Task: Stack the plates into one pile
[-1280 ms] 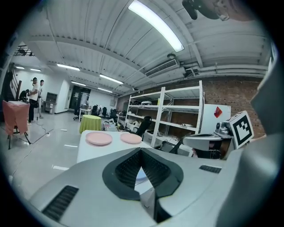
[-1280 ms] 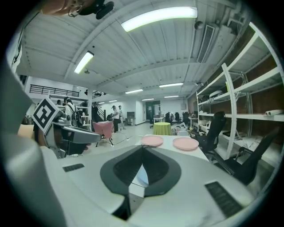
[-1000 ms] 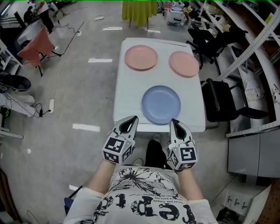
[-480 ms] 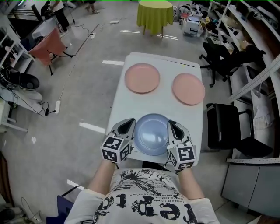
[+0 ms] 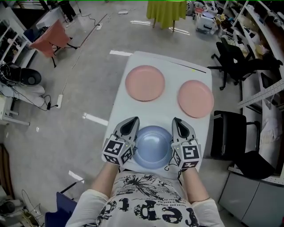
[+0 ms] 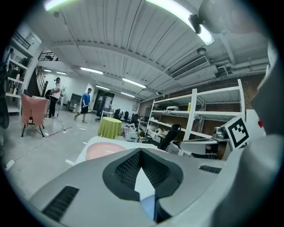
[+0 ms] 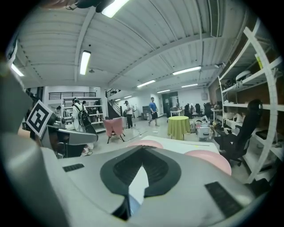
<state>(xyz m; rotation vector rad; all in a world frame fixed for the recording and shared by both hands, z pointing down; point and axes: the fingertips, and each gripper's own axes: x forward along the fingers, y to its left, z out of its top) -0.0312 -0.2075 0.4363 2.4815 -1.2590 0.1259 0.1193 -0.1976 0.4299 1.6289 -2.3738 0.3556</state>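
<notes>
Plates: three, none stacked, all flat on a white table (image 5: 168,71). Blue plate (image 5: 152,146) sits at the near end, close to the person. Two pink ones lie toward the far end: left pink plate (image 5: 145,83) and right pink plate (image 5: 195,98), apart from each other and well apart from the blue one.

Left gripper (image 5: 134,119) is at the blue plate's left rim, right gripper (image 5: 176,120) at its right rim, both pointing away from the person toward the pink plates. From above they overlap the rim; whether either touches it I cannot tell.

Left gripper (image 6: 141,150), own view: jaws together, tips meeting, nothing clamped. White table and a sliver of blue show through the gap behind the tips. Left pink plate (image 6: 104,150) is ahead, and the other gripper's marker cube (image 6: 238,131) is off to the right.

Right gripper (image 7: 143,147), own view: jaws together too, holding nothing. Both pink plates are ahead, one (image 7: 146,143) centre and one (image 7: 208,159) right.

Round the table: a yellow-green draped table (image 5: 166,11) beyond the far end, black chairs (image 5: 235,64) and shelving (image 5: 266,26) on the right, a pink-draped chair (image 5: 49,40) on the left. People stand in the far background.
</notes>
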